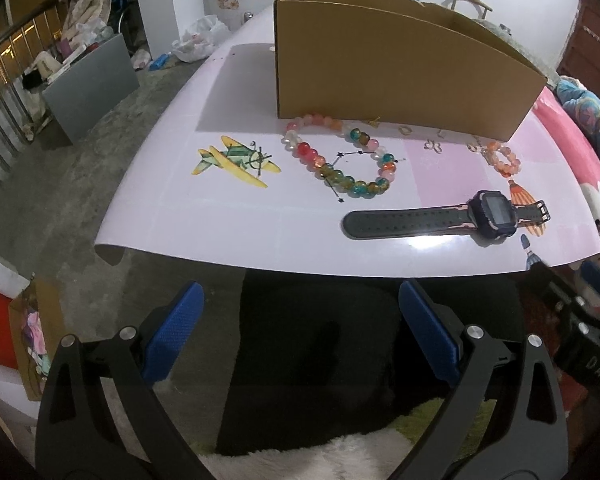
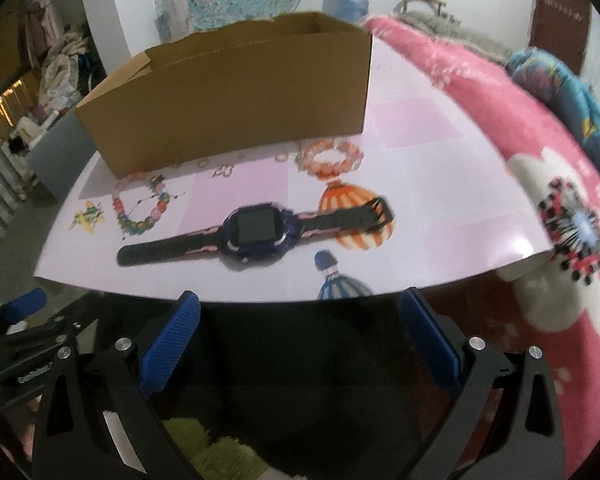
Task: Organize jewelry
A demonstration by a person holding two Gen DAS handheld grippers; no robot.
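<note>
An open cardboard box (image 1: 380, 76) (image 2: 236, 92) stands at the back of a pale pink board (image 1: 228, 216) (image 2: 440, 216). In front of it lie a multicoloured bead bracelet (image 1: 336, 156) (image 2: 140, 208), a smaller orange bead bracelet (image 1: 502, 158) (image 2: 330, 158), several small gold earrings (image 1: 432, 145) (image 2: 224, 171) and a dark watch (image 1: 452, 216) (image 2: 256, 230). My left gripper (image 1: 300, 300) hovers open below the board's near edge. My right gripper (image 2: 300, 308) is open too, just short of the watch. Nothing lies between either pair of blue pads.
A pink floral blanket (image 2: 520, 152) lies right of the board. A grey cabinet (image 1: 88, 84) and piled clothes stand on the concrete floor to the left. The other gripper's frame (image 2: 20, 336) shows at the lower left of the right wrist view.
</note>
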